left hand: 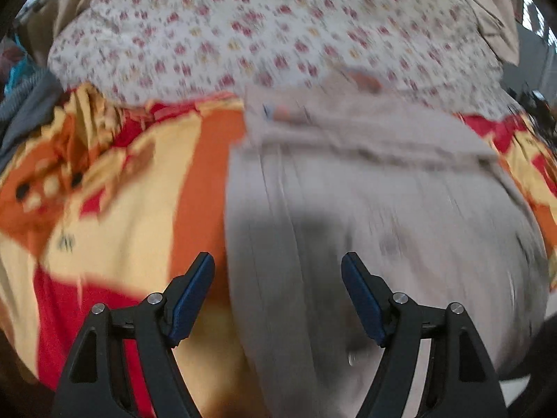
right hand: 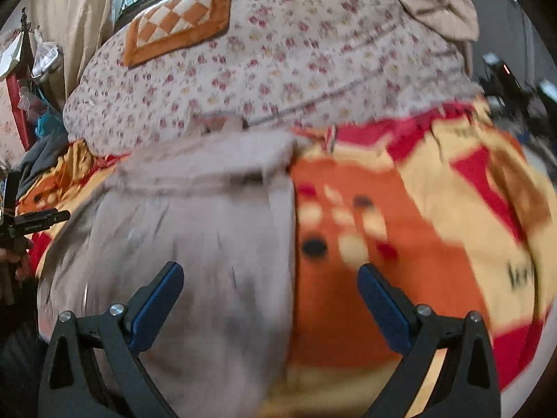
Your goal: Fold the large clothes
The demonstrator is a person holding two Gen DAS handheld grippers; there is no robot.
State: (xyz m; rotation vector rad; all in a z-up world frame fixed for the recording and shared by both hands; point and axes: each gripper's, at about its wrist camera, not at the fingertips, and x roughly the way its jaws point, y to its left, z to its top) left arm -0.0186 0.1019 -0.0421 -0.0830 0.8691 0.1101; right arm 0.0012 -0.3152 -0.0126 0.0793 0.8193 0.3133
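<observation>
A light grey-beige garment (left hand: 365,209) lies flat on a bed, its far end folded into a thick band (left hand: 348,132). In the left wrist view my left gripper (left hand: 277,261) hangs open above the garment's left edge, nothing between its blue pads. The same garment (right hand: 195,230) fills the left half of the right wrist view. My right gripper (right hand: 271,271) stands open over the garment's right edge, with nothing held. Both pictures are blurred by motion.
The garment rests on an orange, red and yellow patterned blanket (left hand: 115,216) (right hand: 435,216). Behind it lies a white floral quilt (left hand: 271,31) (right hand: 296,62) with an orange checkered cushion (right hand: 181,17). A beige curtain (right hand: 76,17) hangs at the back; clutter sits at both sides.
</observation>
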